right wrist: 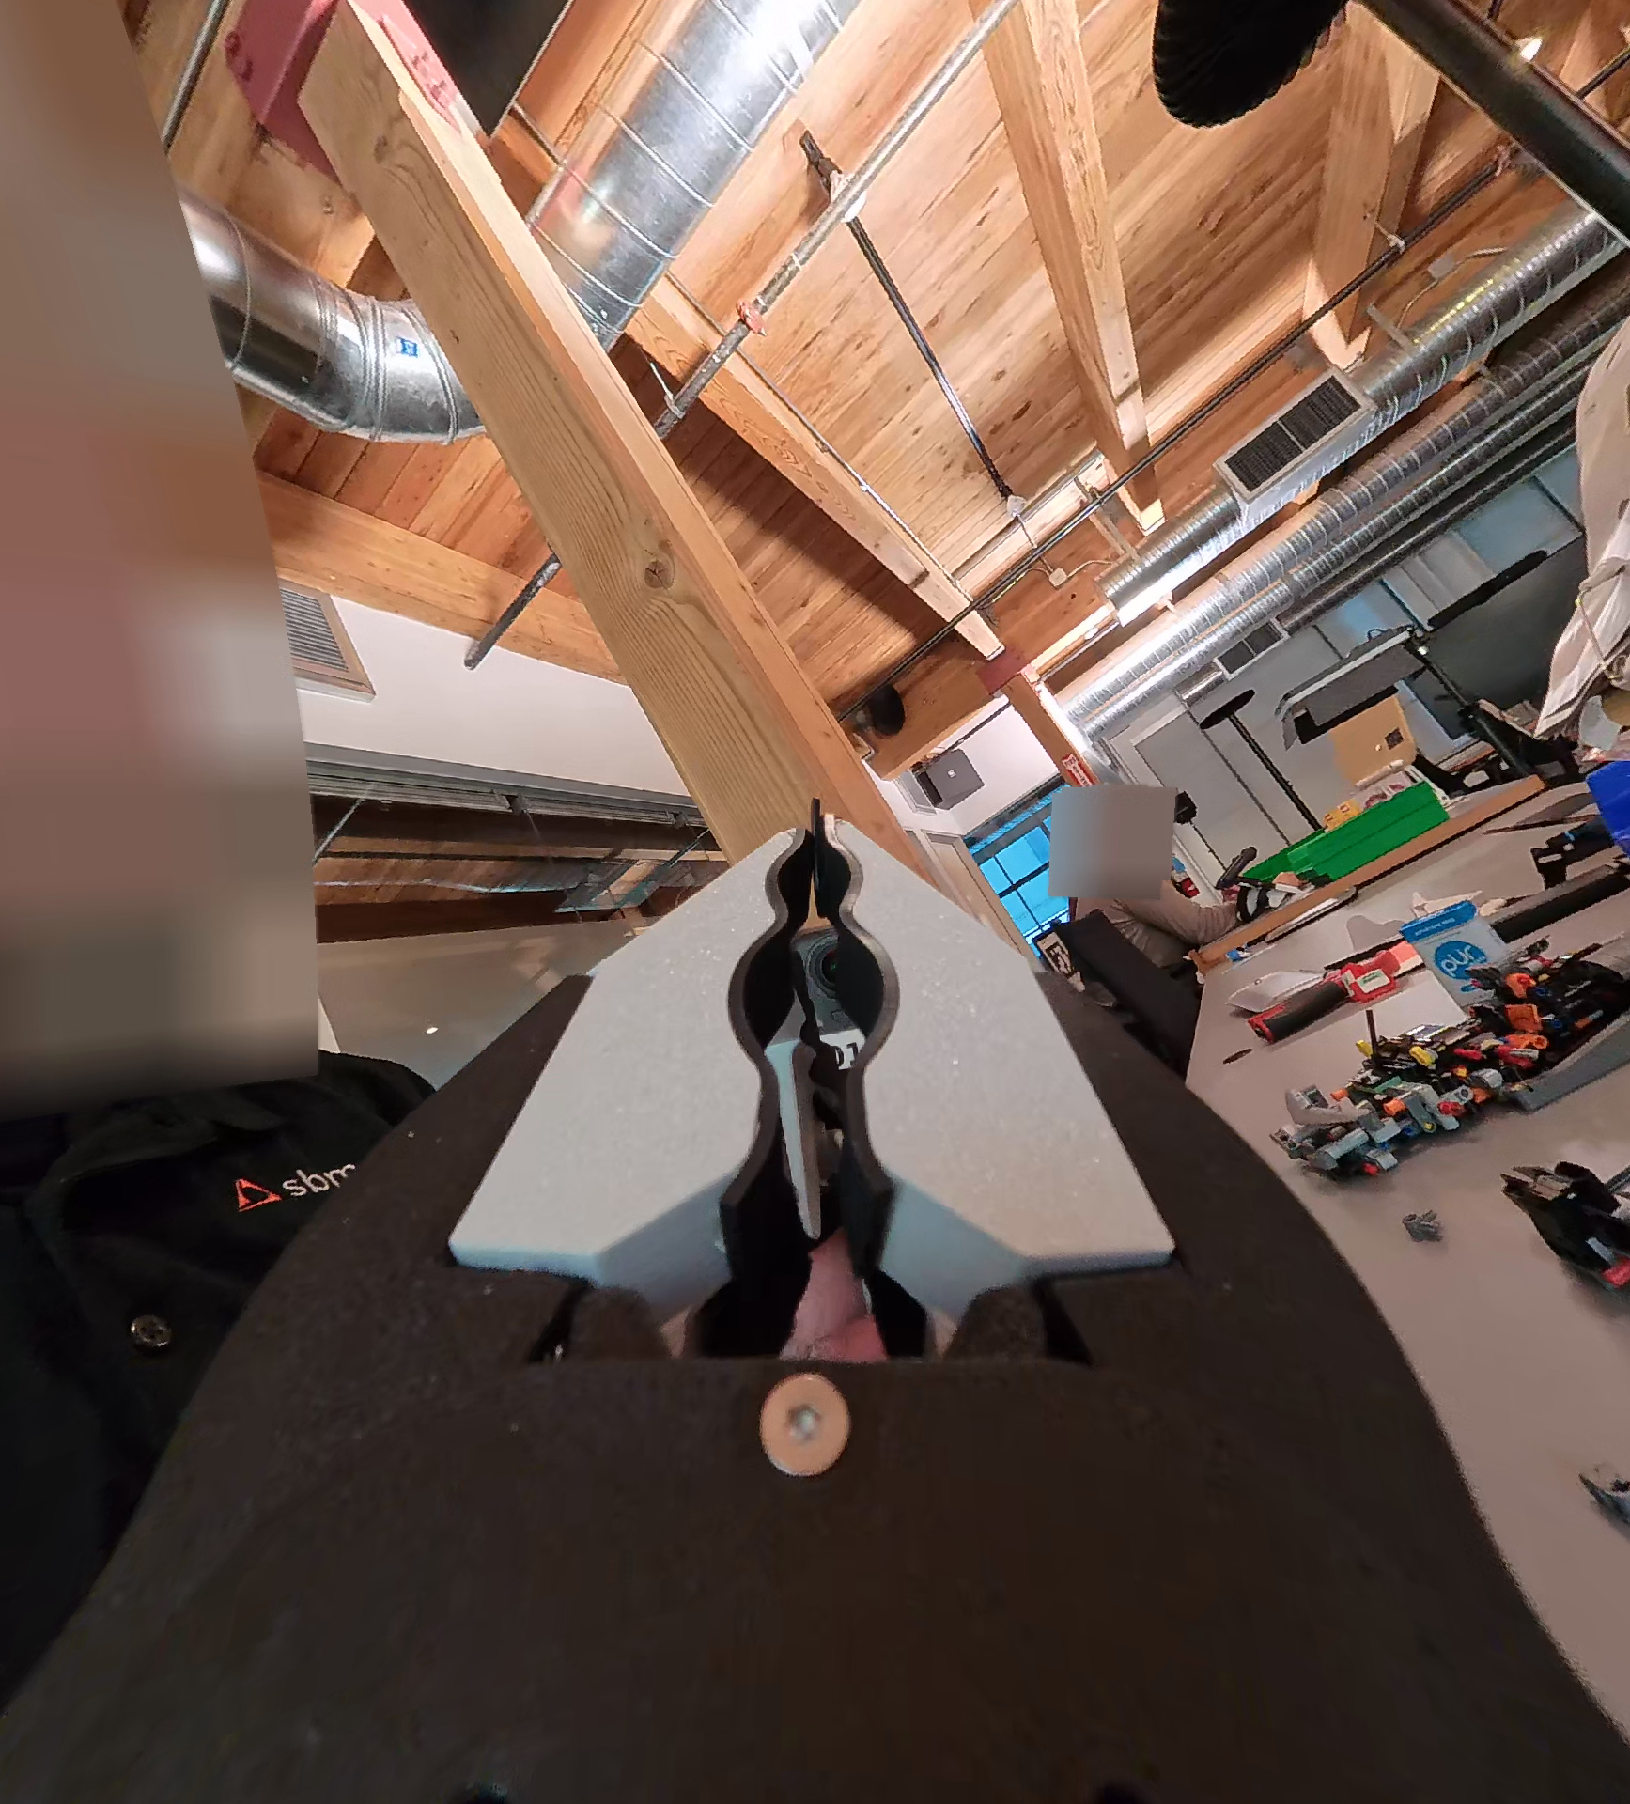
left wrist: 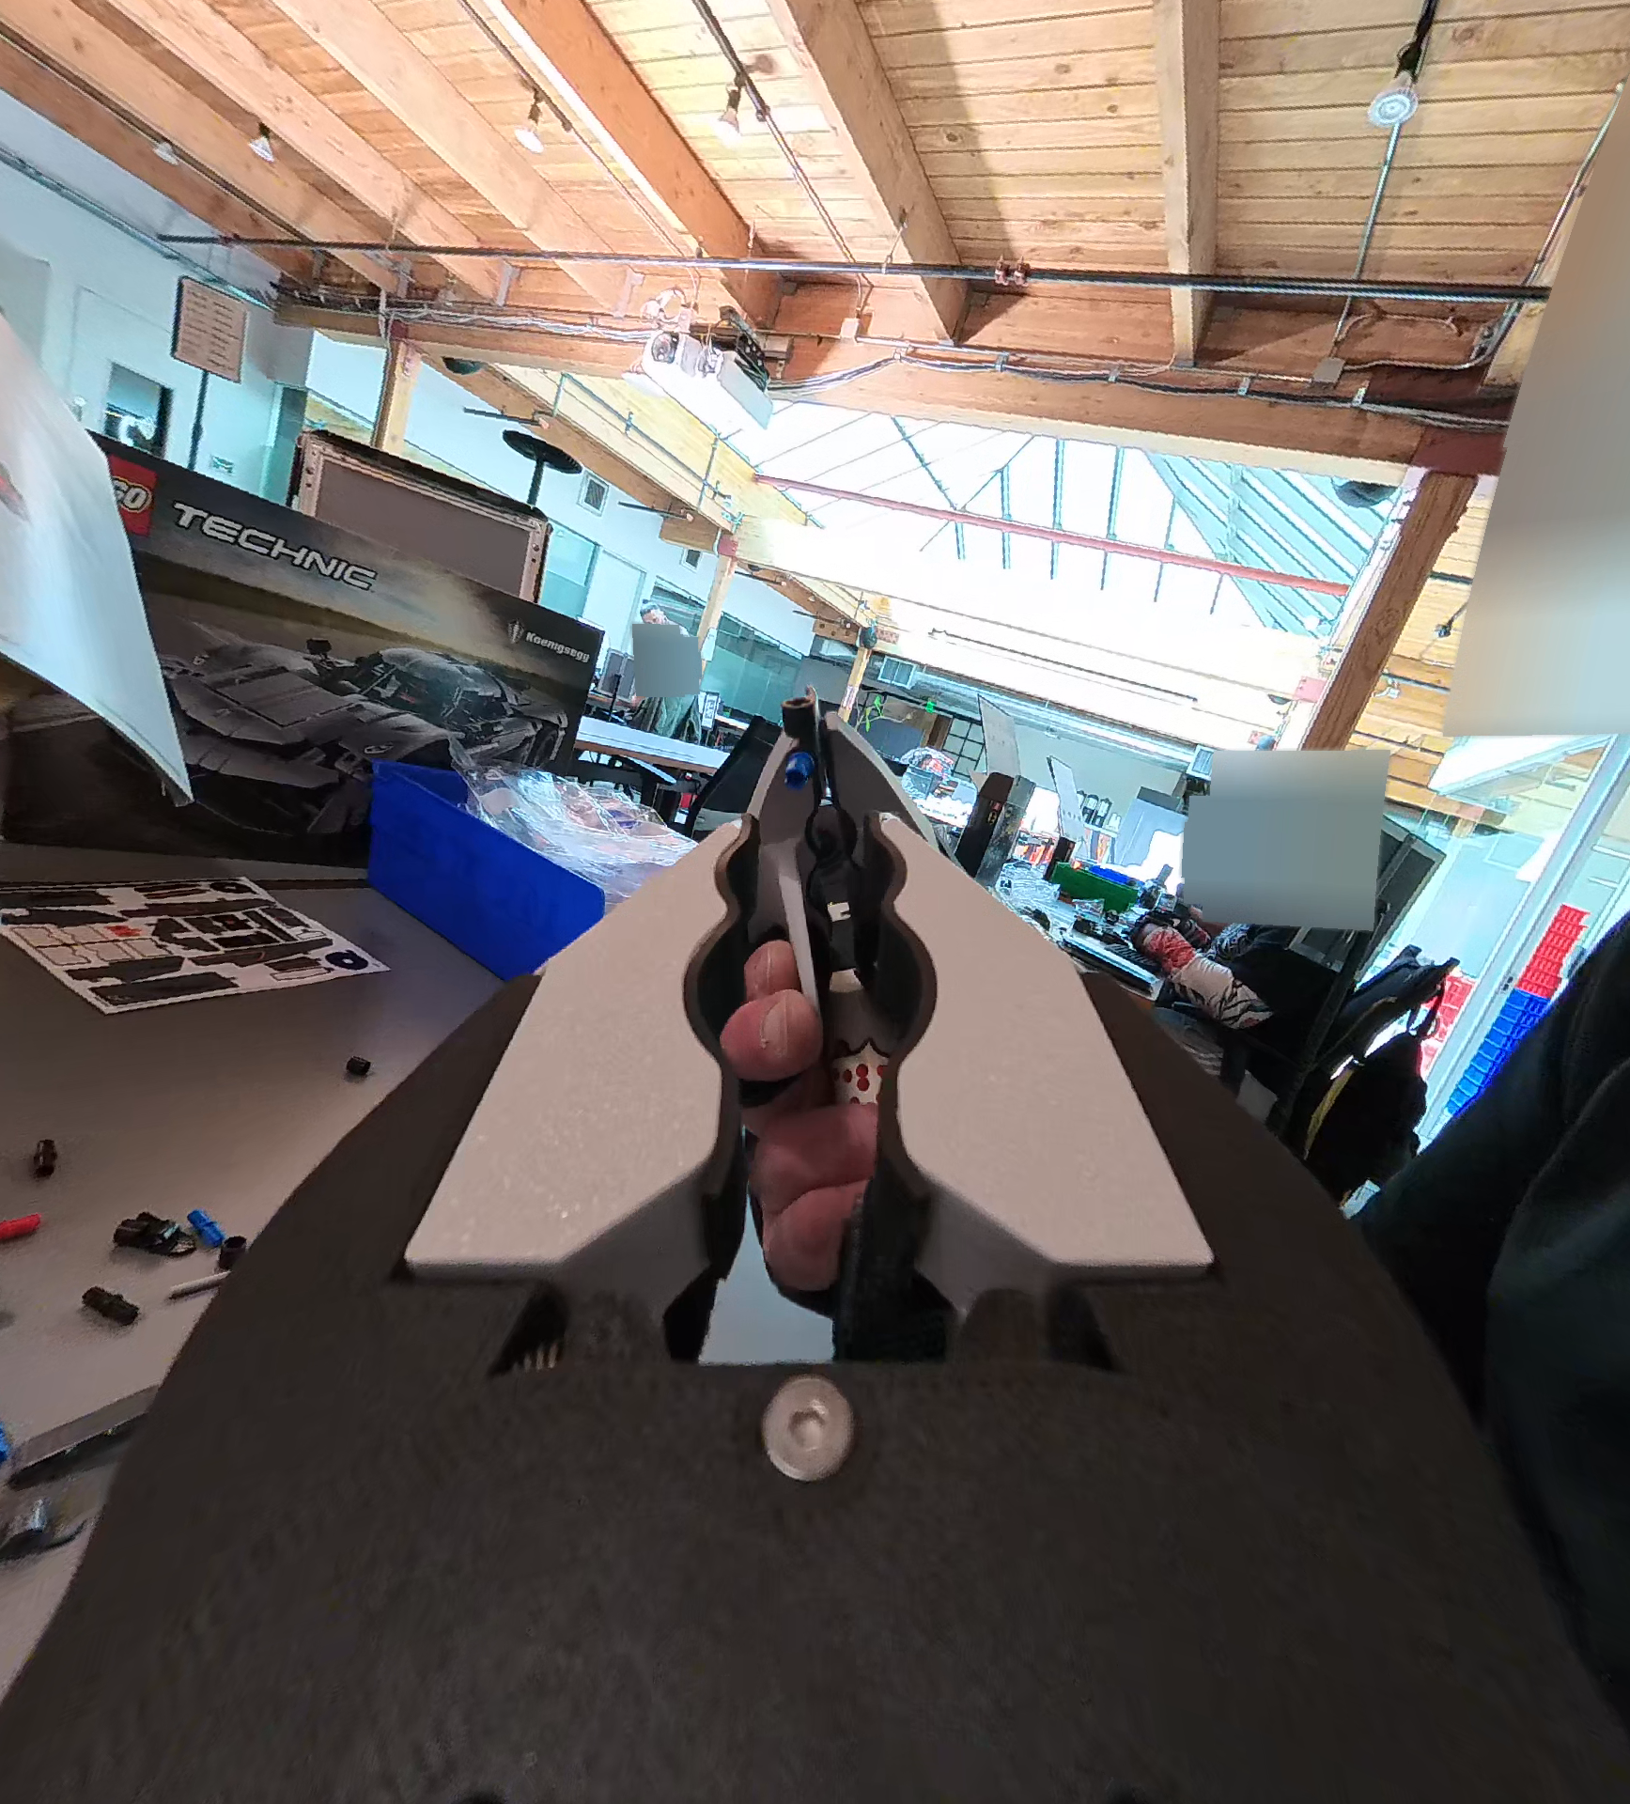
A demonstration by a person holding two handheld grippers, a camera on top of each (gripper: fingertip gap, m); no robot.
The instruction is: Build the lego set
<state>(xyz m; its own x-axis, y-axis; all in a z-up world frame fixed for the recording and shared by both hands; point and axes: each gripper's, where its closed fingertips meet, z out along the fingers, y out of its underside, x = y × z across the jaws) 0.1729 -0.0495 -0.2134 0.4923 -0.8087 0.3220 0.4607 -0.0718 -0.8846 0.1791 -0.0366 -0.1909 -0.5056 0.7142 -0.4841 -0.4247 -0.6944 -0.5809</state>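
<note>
Grey worktop (left wrist: 235,1054) carries scattered small black, blue and red plastic pins (left wrist: 147,1240), a sticker sheet (left wrist: 176,937) and blue bin (left wrist: 479,879); timber-beamed ceiling overhead. Left gripper (left wrist: 806,840) jaws clamped on a small black piece (left wrist: 825,849). Right gripper (right wrist: 815,859) jaws clamped on the same piece, raised above the worktop.

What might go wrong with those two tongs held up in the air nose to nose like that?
1. The small black piece with the blue pin sits pinched between the right tongs, high off the grey table; a slip might drop it among the loose pieces.
2. The left tongs crowd the right tongs; a nudge may knock the pin askew.
</note>
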